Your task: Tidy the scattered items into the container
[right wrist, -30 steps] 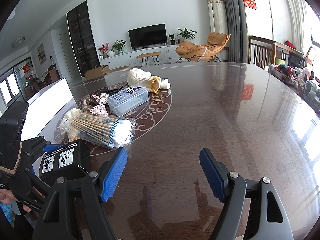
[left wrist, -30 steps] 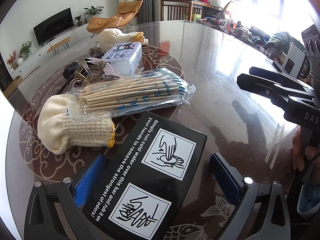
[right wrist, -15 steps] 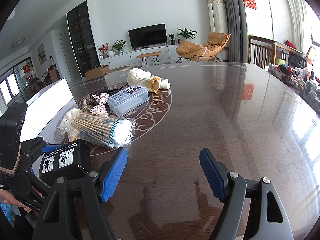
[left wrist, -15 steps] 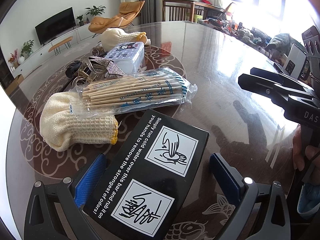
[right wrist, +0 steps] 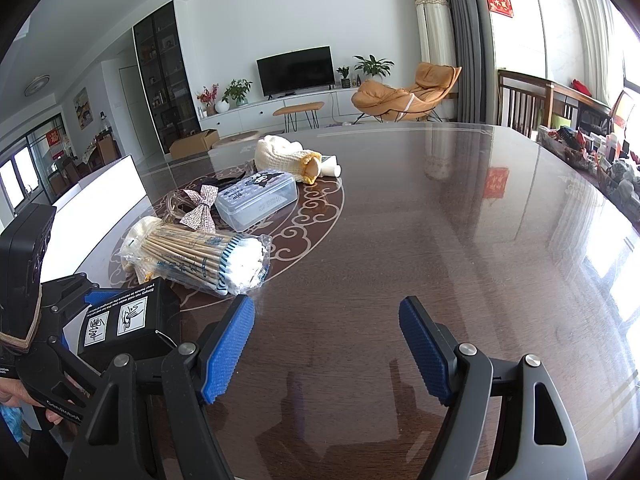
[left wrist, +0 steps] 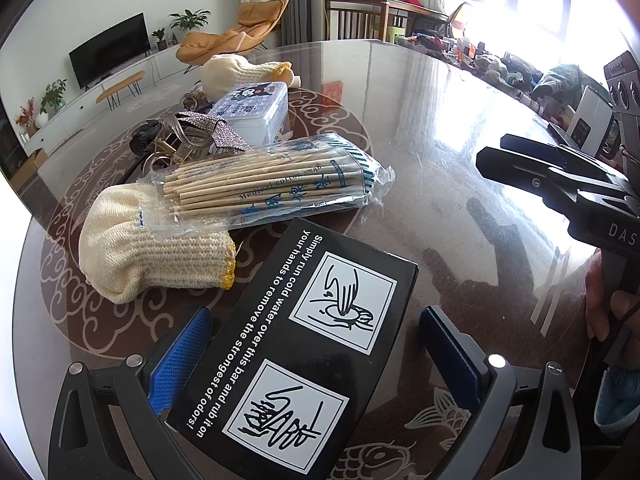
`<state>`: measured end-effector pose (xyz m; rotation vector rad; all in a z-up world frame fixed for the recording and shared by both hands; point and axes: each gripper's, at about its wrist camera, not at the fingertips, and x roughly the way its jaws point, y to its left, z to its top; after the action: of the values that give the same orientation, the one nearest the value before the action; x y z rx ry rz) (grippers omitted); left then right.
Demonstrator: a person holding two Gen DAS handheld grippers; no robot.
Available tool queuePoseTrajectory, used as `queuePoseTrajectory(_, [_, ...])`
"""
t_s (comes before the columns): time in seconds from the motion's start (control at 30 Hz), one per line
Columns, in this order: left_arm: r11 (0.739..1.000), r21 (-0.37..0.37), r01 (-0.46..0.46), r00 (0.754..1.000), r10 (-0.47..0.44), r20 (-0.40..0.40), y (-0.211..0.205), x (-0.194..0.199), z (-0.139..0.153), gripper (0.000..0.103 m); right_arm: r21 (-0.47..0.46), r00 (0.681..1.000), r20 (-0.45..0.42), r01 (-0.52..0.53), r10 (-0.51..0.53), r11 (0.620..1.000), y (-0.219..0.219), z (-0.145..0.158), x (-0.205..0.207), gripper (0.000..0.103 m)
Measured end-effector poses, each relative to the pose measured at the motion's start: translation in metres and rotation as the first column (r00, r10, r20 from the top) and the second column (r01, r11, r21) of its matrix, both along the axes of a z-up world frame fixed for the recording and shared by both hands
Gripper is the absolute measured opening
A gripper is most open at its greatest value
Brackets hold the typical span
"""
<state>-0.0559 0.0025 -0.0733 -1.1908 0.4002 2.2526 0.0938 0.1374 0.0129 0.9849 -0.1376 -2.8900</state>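
A black box (left wrist: 296,352) with white instruction pictures lies between the fingers of my left gripper (left wrist: 316,344), which is open around it; the right pad stands apart from the box. The box also shows in the right wrist view (right wrist: 120,320). Beyond it lie a bag of cotton swabs (left wrist: 264,184), a cream knit glove (left wrist: 148,256), a sequin bow (left wrist: 216,132), a clear plastic case (left wrist: 252,108) and a second glove (left wrist: 236,70). My right gripper (right wrist: 326,344) is open and empty over bare table.
The dark glossy table (right wrist: 440,220) spreads wide to the right. A white container wall (right wrist: 92,200) stands at the table's left edge. Clutter (left wrist: 500,68) lines the far right edge. My right gripper's body (left wrist: 560,188) shows at right in the left wrist view.
The left wrist view has shifted slightly, so the items sit a little lower and nearer. The right gripper has not moved.
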Motion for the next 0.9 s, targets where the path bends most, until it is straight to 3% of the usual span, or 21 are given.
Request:
queuePoseTrajectory(0.4, [0.998,-0.015,0.053,0.998,-0.053,0.025,0.0004,-0.0003,-0.0010,0.103,0.000,1.000,0.001,0.000,0.000,1.000,0.0002,0.0001,-0.0001,0.076])
queuePoseTrajectory(0.9, [0.998,-0.012,0.056,0.998,-0.056,0.020,-0.0030,0.0036,-0.0028,0.103,0.000,1.000,0.003,0.001,-0.001,1.000,-0.0009,-0.0011,0.0017,0.076])
